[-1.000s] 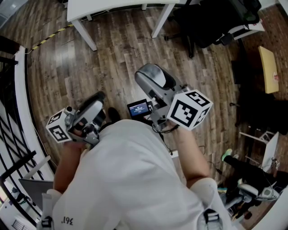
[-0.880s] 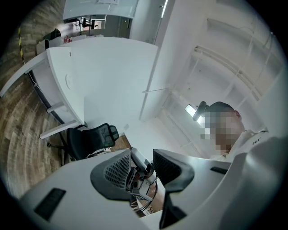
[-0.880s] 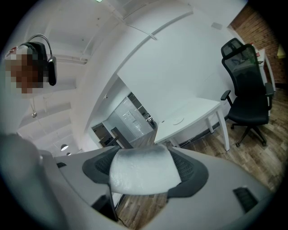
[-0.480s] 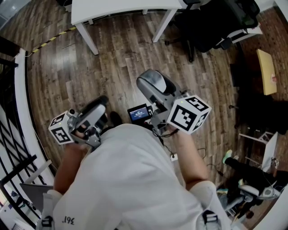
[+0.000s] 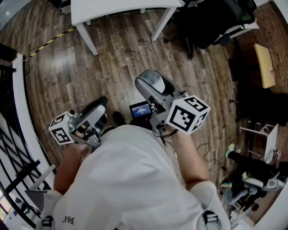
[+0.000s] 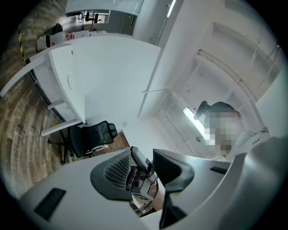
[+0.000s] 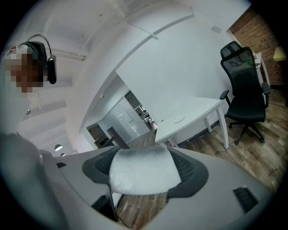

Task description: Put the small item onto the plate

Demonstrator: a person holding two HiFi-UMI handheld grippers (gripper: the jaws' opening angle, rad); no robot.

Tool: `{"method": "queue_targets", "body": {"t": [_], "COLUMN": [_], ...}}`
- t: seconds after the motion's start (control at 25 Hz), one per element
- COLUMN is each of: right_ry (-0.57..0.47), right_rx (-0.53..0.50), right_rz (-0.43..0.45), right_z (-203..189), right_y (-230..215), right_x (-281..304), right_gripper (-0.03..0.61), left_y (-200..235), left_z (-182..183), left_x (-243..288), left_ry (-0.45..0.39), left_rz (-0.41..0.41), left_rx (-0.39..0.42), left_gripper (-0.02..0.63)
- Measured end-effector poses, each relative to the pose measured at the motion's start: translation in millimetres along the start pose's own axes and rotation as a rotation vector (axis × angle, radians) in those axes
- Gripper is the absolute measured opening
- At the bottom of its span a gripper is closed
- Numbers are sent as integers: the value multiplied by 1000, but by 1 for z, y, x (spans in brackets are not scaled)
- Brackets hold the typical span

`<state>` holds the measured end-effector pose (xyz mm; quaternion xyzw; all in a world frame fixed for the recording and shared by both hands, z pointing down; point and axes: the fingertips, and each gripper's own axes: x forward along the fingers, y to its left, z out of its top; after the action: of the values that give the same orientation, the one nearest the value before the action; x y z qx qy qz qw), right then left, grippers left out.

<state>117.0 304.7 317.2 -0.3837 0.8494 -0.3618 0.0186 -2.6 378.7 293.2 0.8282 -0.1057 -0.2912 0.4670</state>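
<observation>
A small white soft block [image 7: 143, 170] sits between the dark jaws of my right gripper [image 5: 151, 81], which is shut on it and held up in front of my chest. My left gripper [image 6: 142, 174] is open; between its jaws I see only part of the other gripper. In the head view the left gripper [image 5: 99, 104] is close to my body, left of the right one. A flat round thing, perhaps the plate [image 7: 179, 119], lies on a distant white table [image 7: 193, 117].
Wooden floor [image 5: 112, 63] lies below me. A white table [image 5: 121, 6] stands ahead, with a black office chair [image 5: 211, 22] to its right. A black railing [image 5: 13, 148] runs along the left. Bags and gear [image 5: 252, 175] clutter the right.
The head view has shifted slightly. Both grippers hold almost the same pose near my chest, and the white block stays in the right jaws.
</observation>
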Motion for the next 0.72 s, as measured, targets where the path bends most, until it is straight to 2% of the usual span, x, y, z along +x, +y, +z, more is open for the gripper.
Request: {"method": "queue_targets", "body": {"t": [0.16, 0.4, 0.72], "right_ry": [16, 43, 83], "right_rx": [6, 10, 25], "right_rz": [-12, 6, 72], "right_z": [-5, 10, 49], "right_y": [-2, -12, -54], "right_x": [6, 29, 101], "right_gripper": [319, 318, 318], "left_y": [5, 20, 65], "left_z": [5, 22, 79], "left_x": [-4, 2, 24], "left_ry": [-5, -21, -97], "left_rz": [2, 25, 93], "left_rx": [-6, -13, 47], "left_gripper": [138, 138, 138]}}
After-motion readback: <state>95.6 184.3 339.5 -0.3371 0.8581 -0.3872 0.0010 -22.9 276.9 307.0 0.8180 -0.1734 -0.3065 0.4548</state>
